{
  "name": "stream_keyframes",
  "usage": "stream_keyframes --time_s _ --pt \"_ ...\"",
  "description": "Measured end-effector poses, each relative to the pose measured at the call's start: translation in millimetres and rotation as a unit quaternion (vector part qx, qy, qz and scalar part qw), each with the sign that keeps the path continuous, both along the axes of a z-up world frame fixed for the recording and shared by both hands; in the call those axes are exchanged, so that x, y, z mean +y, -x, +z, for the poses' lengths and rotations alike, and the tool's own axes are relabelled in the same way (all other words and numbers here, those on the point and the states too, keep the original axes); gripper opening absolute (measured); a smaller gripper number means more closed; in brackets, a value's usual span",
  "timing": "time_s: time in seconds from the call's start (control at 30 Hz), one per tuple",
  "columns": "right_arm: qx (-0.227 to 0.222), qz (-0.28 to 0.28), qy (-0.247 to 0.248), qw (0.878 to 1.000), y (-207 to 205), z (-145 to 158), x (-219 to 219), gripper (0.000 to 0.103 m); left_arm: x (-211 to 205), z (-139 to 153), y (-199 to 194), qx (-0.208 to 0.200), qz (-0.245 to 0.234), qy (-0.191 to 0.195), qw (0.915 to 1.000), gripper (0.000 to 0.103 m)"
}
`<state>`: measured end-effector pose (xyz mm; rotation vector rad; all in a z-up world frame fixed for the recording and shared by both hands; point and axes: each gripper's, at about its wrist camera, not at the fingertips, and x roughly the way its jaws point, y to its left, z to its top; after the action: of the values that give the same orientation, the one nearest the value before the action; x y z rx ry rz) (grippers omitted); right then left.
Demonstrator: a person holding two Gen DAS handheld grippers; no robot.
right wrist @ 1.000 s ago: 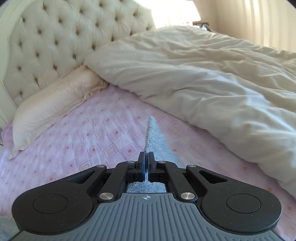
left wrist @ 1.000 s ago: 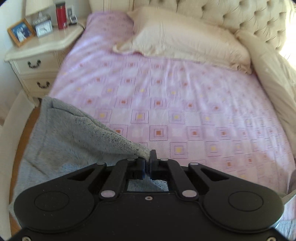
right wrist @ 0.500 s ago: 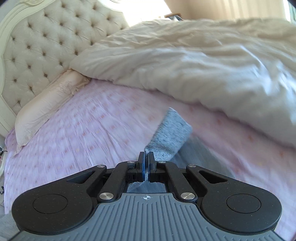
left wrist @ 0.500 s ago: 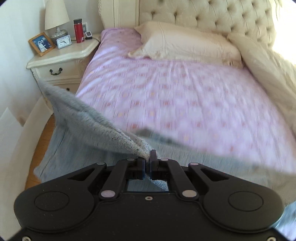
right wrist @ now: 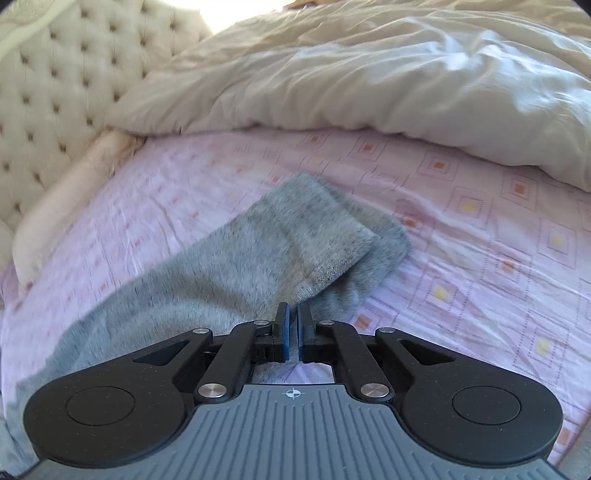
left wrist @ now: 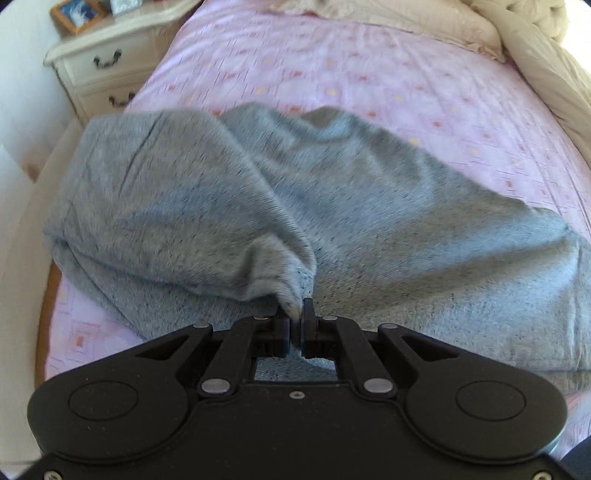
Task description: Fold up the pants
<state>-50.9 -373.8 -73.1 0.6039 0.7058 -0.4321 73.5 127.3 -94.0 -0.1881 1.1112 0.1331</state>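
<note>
Grey fleece pants (left wrist: 332, 206) lie across the pink patterned bed sheet (left wrist: 369, 74), one layer folded over another. My left gripper (left wrist: 295, 314) is shut on a bunched corner of the pants near the front edge. In the right wrist view the leg ends (right wrist: 314, 243) lie stacked on the sheet, the upper layer a little offset from the lower. My right gripper (right wrist: 291, 317) is shut on the edge of the upper leg end, low over the sheet.
A cream nightstand (left wrist: 110, 55) with a picture frame stands at the far left. A pillow (left wrist: 424, 22) and tufted headboard (right wrist: 44, 92) are at the bed's head. A bulky cream duvet (right wrist: 406, 74) covers the bed's right side.
Both grippers have carried the lifted pants edge forward and down. The raised layer now lies over the lower layer on the sheet. Both stay shut on the cloth.
</note>
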Motion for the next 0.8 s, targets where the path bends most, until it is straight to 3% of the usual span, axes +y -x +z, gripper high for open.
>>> stream_keyframes --time_s 0.07,0.17,0.63,0.8 --pt "-0.015 -0.018 -0.008 1.0 3.0 3.5 -5.1 0.007 2.9 -6.0 -1.9 0.003 0.011 0.008 0.9999 0.007" --pt "-0.028 -0.04 -0.025 0.999 2.1 4.2 -16.6 0.02 0.9 -10.1 -3.8 0.003 0.017 0.004 0.9998 0.007" --pt "0.007 -0.078 -0.096 0.992 -6.4 -21.8 -32.5 0.02 3.0 -15.8 -6.9 0.005 0.019 -0.002 0.9998 0.007" --pt "0.013 -0.049 -0.077 0.996 -6.8 -22.2 -21.3 0.021 2.5 -15.0 -5.5 0.007 0.018 -0.003 0.9998 0.007"
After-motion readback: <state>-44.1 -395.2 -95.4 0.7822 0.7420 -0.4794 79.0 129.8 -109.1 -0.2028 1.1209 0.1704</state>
